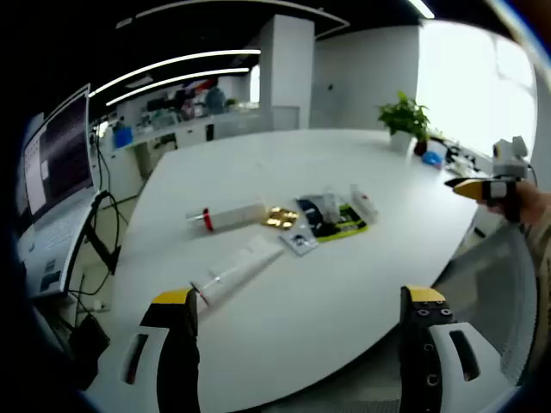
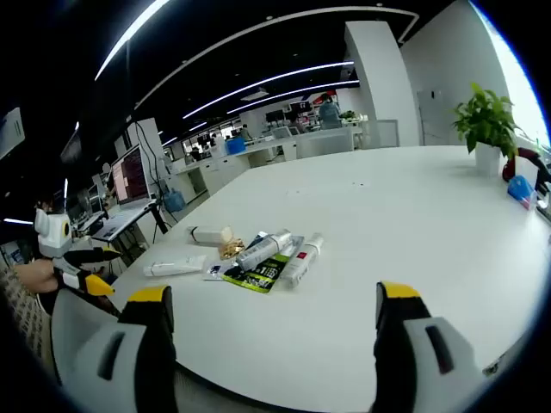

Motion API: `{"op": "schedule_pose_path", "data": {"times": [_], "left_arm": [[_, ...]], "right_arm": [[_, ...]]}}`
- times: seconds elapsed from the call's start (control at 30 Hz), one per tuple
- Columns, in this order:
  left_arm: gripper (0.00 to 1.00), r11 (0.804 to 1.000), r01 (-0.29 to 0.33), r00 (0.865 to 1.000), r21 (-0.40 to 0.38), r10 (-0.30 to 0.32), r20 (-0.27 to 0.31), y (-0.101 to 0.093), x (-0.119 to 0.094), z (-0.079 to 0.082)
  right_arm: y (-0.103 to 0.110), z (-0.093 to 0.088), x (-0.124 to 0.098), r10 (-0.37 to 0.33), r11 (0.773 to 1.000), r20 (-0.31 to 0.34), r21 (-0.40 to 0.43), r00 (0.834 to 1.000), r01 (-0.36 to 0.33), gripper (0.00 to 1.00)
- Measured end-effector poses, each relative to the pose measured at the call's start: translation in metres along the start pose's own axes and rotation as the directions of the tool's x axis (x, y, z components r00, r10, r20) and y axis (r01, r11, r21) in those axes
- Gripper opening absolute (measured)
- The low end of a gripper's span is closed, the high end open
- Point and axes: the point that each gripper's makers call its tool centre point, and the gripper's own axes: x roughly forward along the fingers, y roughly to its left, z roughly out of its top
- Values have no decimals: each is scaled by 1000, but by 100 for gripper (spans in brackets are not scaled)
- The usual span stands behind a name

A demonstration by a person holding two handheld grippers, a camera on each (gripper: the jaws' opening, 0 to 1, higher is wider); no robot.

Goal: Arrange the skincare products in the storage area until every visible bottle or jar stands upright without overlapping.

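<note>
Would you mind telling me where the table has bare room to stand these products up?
The table is bare between the product cluster and the potted plant, and along the near edge by the open right gripper. It is crowded mid-table: the silver tube and white tube overlap the green packet, with the gold item beside them.

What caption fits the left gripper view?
Open left gripper above white table; skincare tubes lie flat, none upright yet.
</note>
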Motion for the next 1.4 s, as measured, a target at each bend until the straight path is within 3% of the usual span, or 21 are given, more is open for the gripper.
{"op": "schedule_pose_path", "data": {"times": [1.4], "left_arm": [[94, 999, 12, 1000, -46, -12, 17, 2, -1, 2]], "right_arm": [[11, -2, 5, 30, 999, -43, -40, 999, -32, 99]]}}
